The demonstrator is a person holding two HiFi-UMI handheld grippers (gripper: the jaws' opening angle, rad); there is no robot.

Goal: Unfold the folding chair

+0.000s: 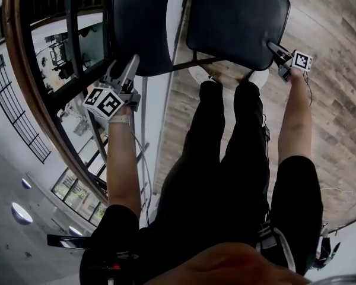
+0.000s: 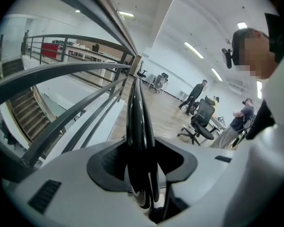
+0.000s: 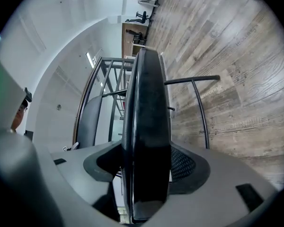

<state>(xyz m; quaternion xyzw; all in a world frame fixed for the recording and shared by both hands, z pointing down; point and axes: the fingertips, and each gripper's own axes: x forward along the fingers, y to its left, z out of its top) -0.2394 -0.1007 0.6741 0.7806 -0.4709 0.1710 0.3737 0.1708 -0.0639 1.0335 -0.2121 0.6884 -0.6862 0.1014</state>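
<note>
The folding chair's black padded seat (image 1: 237,19) lies in front of my legs in the head view. A second black padded panel (image 1: 142,22), the backrest by its look, is to its left, and a thin metal frame tube (image 1: 193,64) joins them. My left gripper (image 1: 126,70) is at the backrest's lower edge. In the left gripper view that edge (image 2: 138,112) runs between the jaws, which stand apart from it. My right gripper (image 1: 276,49) is at the seat's right corner. There the thick seat edge (image 3: 146,103) fills the gap between the open jaws, and one pad face shows bare.
A curved railing with a wooden handrail (image 1: 18,70) runs close on the left, with a lower floor showing beyond it. Wood plank floor (image 1: 332,100) spreads to the right. The chair's leg tube (image 3: 201,108) arches over the floor. Far off are office chairs (image 2: 201,122) and standing people.
</note>
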